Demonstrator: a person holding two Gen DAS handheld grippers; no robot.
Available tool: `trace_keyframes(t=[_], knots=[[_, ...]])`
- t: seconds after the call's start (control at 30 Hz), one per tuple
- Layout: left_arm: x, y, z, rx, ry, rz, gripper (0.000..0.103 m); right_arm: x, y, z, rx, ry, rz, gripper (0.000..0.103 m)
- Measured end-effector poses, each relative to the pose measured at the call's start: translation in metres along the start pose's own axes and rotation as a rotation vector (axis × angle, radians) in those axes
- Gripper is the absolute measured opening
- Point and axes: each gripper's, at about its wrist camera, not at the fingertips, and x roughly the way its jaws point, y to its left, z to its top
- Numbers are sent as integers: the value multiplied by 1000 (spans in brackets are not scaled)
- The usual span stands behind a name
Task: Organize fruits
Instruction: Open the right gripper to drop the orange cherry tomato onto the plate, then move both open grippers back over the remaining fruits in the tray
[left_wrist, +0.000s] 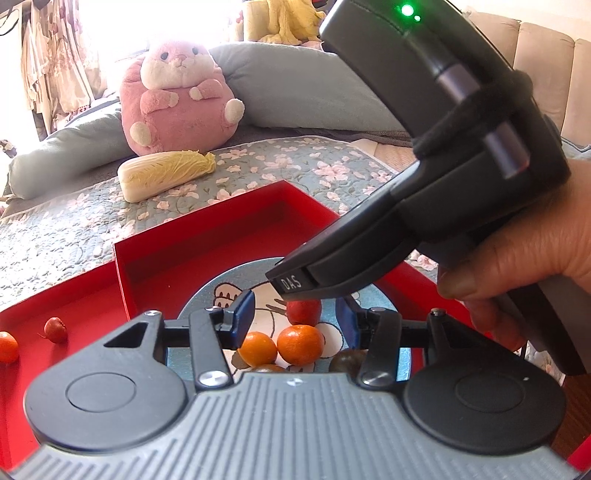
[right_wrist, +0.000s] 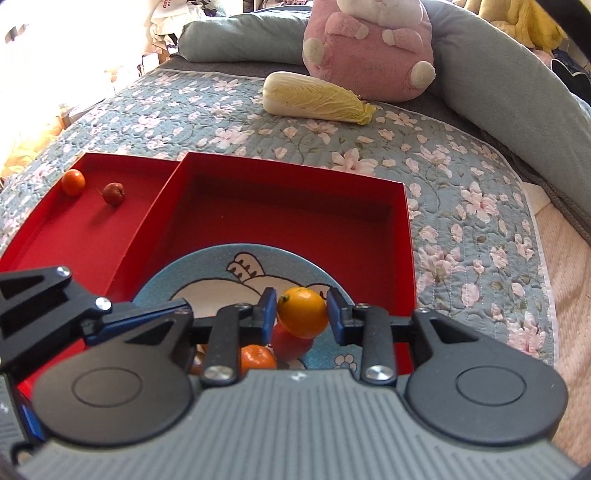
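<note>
Orange fruit is clamped in the right gripper above the blue plate; left gripper fingers are held apart, nothing between them.

Landmark is the blue plate, seated in the deep red box. Left of the plate, in the shallow red tray, a small orange and a small red fruit are seen well apart from the plate. On the plate, two oranges touch side by side, with a red fruit just behind them and dark fruits at the near edge, partly hidden. Beyond the plate, on the floral bed quilt, a napa cabbage is laid beside a pink plush.
</note>
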Motion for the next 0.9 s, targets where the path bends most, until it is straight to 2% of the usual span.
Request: trace_keyframes(t=[0.2, 0.33, 0.9], knots=[[-1, 1, 0, -3, 0, 1, 54, 0, 0, 0, 1, 6, -11, 34], [0, 1, 1, -3, -2, 1, 54, -2, -1, -1, 0, -6, -32, 46], [-2, 0, 3, -13, -12, 7, 54, -20, 1, 9, 15, -98, -10, 46]])
